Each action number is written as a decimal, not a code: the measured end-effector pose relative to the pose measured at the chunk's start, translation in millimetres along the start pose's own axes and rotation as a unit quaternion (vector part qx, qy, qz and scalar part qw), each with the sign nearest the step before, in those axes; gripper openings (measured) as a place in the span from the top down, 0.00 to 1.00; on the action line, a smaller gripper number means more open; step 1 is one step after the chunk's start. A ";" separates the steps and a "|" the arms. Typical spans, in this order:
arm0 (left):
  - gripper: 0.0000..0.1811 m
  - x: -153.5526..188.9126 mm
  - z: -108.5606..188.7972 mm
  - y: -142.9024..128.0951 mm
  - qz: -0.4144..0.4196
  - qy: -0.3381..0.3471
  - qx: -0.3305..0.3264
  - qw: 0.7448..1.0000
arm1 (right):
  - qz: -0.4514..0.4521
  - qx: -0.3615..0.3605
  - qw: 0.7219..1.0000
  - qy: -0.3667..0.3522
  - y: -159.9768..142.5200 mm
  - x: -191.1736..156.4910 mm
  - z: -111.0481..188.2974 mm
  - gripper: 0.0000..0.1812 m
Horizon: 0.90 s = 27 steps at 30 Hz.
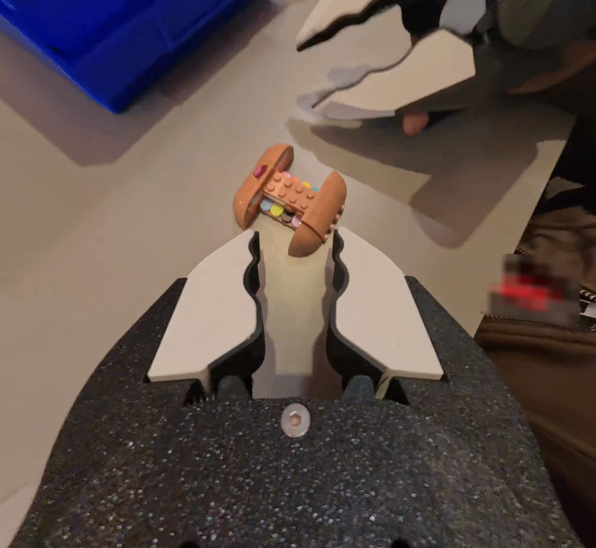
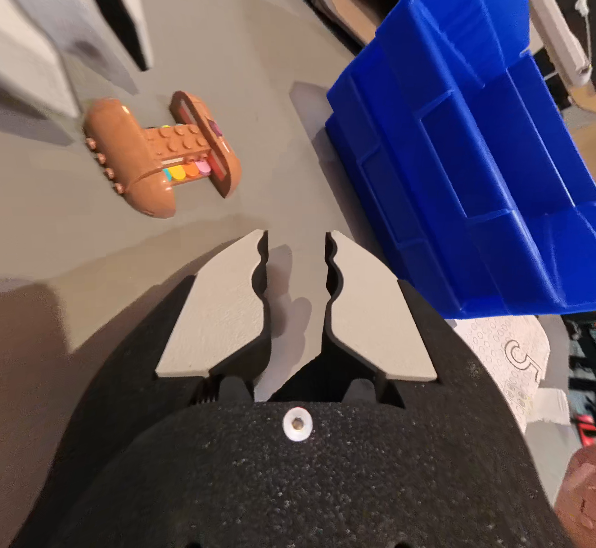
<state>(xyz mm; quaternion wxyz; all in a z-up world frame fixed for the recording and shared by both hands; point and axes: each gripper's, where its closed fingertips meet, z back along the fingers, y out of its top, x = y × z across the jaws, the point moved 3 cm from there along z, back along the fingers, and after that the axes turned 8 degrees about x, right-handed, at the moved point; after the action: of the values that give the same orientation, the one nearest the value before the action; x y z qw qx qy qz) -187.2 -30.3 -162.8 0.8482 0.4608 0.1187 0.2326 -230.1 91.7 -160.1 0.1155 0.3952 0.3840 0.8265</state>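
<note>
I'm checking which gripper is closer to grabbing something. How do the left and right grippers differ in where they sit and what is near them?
The left gripper sits right at the brown brick toy, whose rounded end reaches its fingertips; the right gripper hangs apart from the toy, over the bare grey table. The right gripper has the blue bin close beside it; the left gripper has it farther off. Both are open and hold nothing.
</note>
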 end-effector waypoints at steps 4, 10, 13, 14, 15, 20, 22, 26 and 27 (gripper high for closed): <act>0.76 7.8 -12.1 -11.1 -0.009 -0.006 -0.030 0.999 | 0.013 -0.020 1.000 -0.015 5.2 -4.2 -8.6 0.85; 0.73 9.4 -21.3 -5.8 -0.039 -0.023 -0.031 0.998 | 0.055 0.003 0.999 -0.001 19.9 -22.1 -10.4 0.87; 0.70 12.6 -23.8 -4.3 -0.064 -0.055 -0.031 0.996 | 0.068 0.030 0.997 0.023 29.1 -33.7 -9.2 0.86; 0.70 13.8 -24.2 -4.1 -0.072 -0.066 -0.030 0.995 | 0.068 0.038 0.997 0.031 32.5 -37.3 -9.2 0.86; 0.68 13.9 -24.8 -3.9 -0.079 -0.072 -0.031 0.994 | 0.068 0.044 0.996 0.038 35.9 -40.9 -9.4 0.86; 0.66 8.7 -22.6 -2.7 -0.097 -0.083 -0.027 0.991 | 0.059 0.044 0.996 0.055 37.1 -40.1 -7.5 0.78; 0.66 8.1 -18.0 0.4 -0.091 -0.082 -0.016 0.992 | 0.032 0.038 0.997 0.064 31.0 -33.6 -4.5 0.78; 0.66 5.1 -9.2 6.9 -0.064 -0.063 0.000 0.996 | -0.025 0.022 0.996 0.087 19.2 -28.9 1.8 0.80; 0.67 4.7 -8.9 7.3 -0.053 -0.055 -0.001 0.997 | -0.035 0.016 0.995 0.094 16.8 -29.9 3.1 0.81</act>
<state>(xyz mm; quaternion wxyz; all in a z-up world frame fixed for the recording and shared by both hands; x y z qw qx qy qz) -188.9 -18.0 -161.4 0.8651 0.4649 0.0963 0.1619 -206.2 67.2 -163.6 0.1018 0.3042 0.4197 0.8491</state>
